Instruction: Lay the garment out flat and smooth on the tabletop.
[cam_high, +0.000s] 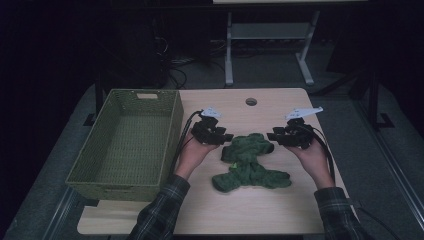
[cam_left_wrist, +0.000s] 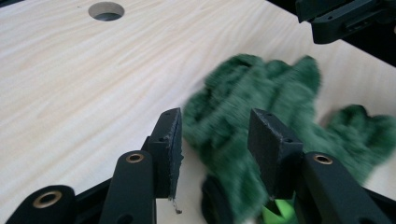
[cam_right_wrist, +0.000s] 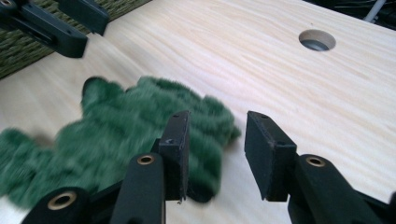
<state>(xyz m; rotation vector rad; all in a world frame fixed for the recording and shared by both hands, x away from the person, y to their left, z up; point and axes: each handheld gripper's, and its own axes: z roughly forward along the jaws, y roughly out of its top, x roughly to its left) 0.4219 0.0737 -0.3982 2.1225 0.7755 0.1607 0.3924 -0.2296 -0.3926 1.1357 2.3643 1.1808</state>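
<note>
A crumpled, fuzzy dark green cloth (cam_high: 248, 162) lies on the light wooden table (cam_high: 260, 210). My left gripper (cam_high: 227, 137) hovers at the cloth's upper left corner with its jaws apart. In the left gripper view the cloth (cam_left_wrist: 261, 88) lies just beyond and below the left gripper (cam_left_wrist: 215, 135), and the pads do not press on it. My right gripper (cam_high: 272, 136) hangs at the cloth's upper right corner, also open. In the right gripper view the cloth (cam_right_wrist: 121, 126) lies to the left of and below the right gripper (cam_right_wrist: 217, 140), with bare table between the pads.
A green woven basket (cam_high: 172, 135) stands at the table's left side and holds nothing; its wall (cam_right_wrist: 18, 51) is also in the right gripper view. A round cable hole (cam_high: 251, 102) sits near the far edge. Beyond the table, a stand's grey legs (cam_high: 229, 55) rise from the dark floor.
</note>
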